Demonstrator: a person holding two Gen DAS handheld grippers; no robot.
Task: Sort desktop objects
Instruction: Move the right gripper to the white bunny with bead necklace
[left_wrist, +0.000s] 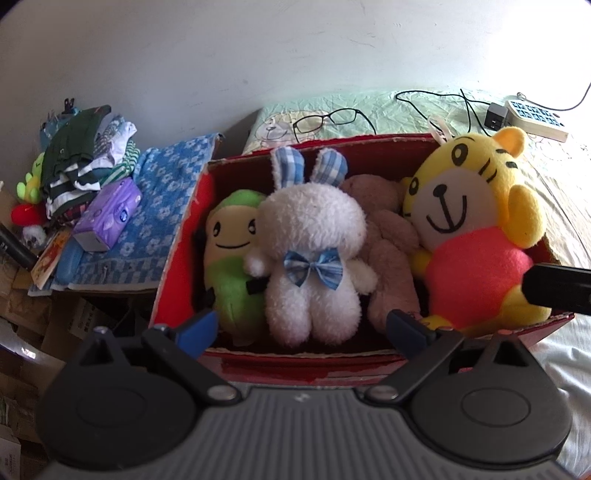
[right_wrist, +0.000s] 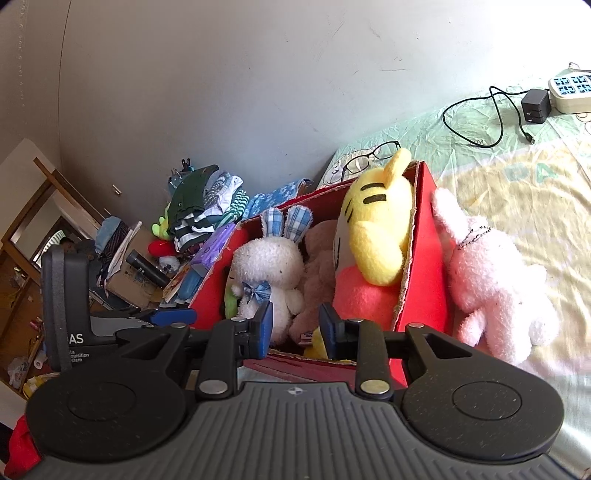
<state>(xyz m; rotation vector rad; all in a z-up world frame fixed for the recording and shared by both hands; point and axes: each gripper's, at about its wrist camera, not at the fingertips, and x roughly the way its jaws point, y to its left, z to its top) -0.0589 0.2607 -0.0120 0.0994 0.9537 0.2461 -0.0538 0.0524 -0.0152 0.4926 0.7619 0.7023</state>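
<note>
A red cardboard box (left_wrist: 177, 258) stands on the bed and holds a green plush (left_wrist: 229, 251), a white rabbit (left_wrist: 310, 254) with blue checked ears and bow, a brownish plush (left_wrist: 388, 243) and a yellow tiger (left_wrist: 476, 221) in a pink shirt. My left gripper (left_wrist: 299, 326) hovers at the box's near edge, jaws wide apart and touching nothing. In the right wrist view my right gripper (right_wrist: 295, 326) is at the near edge of the same box (right_wrist: 424, 266), jaws narrowly apart with nothing gripped. A pink plush rabbit (right_wrist: 495, 280) lies outside against the box's right wall.
Glasses (left_wrist: 328, 120), a black charger (left_wrist: 495, 116) with its cable, and a white power strip (left_wrist: 535, 118) lie on the bed behind the box. Left of the box are a blue patterned towel (left_wrist: 162, 206), a purple tissue pack (left_wrist: 109, 218) and a pile of clothes (left_wrist: 81, 162).
</note>
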